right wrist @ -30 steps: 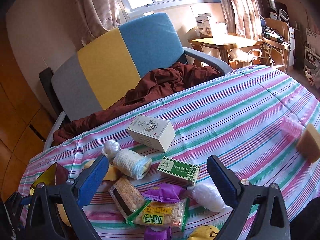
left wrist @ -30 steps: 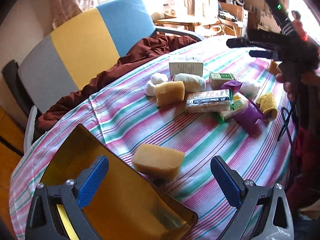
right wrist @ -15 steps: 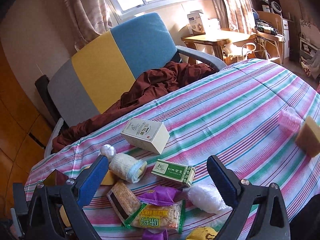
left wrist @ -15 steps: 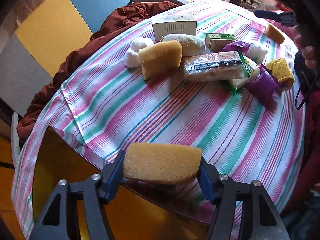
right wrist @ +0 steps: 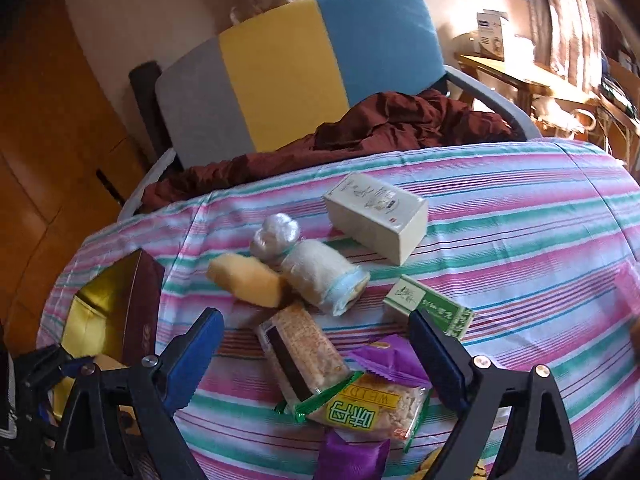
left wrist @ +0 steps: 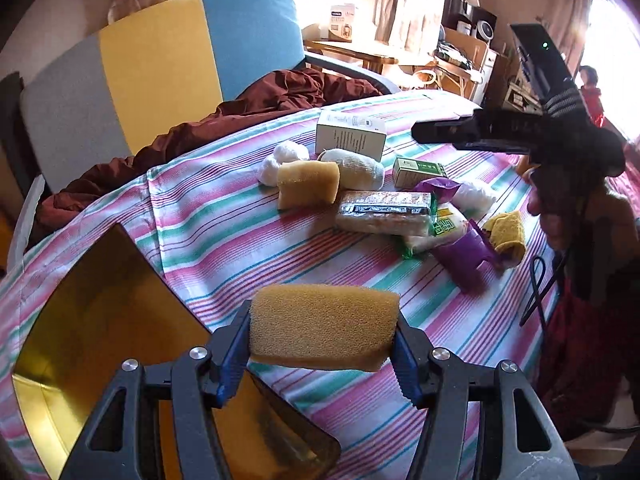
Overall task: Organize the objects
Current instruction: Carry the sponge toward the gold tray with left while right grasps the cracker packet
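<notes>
The left tongs are clenched on a sponge, lifted just beside the gold box at the counter edge. Next, likely: swing over the box and let go. The right tongs hang released above the snack packets.

My left gripper, clamped on a yellow sponge, hangs beside the open gold-lined box, whose mouth lies unobstructed. Bare striped tablecloth separates me from the snack pile ahead; my right gripper hovers wide-jawed over that clutter.
</notes>
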The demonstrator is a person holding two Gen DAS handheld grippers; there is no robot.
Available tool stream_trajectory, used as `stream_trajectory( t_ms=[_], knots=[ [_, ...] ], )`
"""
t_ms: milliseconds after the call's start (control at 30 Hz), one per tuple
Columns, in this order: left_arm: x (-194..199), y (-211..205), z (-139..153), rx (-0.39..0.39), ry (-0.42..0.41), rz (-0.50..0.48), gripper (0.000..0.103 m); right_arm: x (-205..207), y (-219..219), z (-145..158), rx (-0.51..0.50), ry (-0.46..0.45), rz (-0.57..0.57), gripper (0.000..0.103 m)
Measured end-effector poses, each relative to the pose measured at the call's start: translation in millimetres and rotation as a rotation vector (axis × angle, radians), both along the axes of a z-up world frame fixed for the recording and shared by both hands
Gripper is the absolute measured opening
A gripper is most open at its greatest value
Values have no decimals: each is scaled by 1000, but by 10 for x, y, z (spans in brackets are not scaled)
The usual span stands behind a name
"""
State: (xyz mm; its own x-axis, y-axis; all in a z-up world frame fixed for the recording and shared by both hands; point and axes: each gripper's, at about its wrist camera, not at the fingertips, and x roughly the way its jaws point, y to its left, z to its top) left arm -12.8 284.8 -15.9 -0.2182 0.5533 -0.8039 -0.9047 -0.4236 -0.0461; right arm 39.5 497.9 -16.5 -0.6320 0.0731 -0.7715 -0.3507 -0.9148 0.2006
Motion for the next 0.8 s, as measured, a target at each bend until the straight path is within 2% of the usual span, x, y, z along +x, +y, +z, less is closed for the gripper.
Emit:
stream_trajectory(
  t_ms=[167,333,400,567,667,800],
  knots=[
    [31,-292,7,55,-51,68,62,-269,-242,-313,120,-176,108,88],
    [85,-498,58,86,-57,103,63,-388,-235,-484,162,-255,135,84],
    [89,-576,86,93,-50,124,63,-409,-193,-533,168,-277,134,83],
    [46,-788,80,109,-66,170,62,-398,-183,-545,151,-281,160,57],
    [6,-923,85,125,-79,212,62,-410,-247,-561,158,-285,182,51],
    [-47,-1118,87,125,-65,274,63,-402,-331,-575,157,-280,205,49]
  ],
)
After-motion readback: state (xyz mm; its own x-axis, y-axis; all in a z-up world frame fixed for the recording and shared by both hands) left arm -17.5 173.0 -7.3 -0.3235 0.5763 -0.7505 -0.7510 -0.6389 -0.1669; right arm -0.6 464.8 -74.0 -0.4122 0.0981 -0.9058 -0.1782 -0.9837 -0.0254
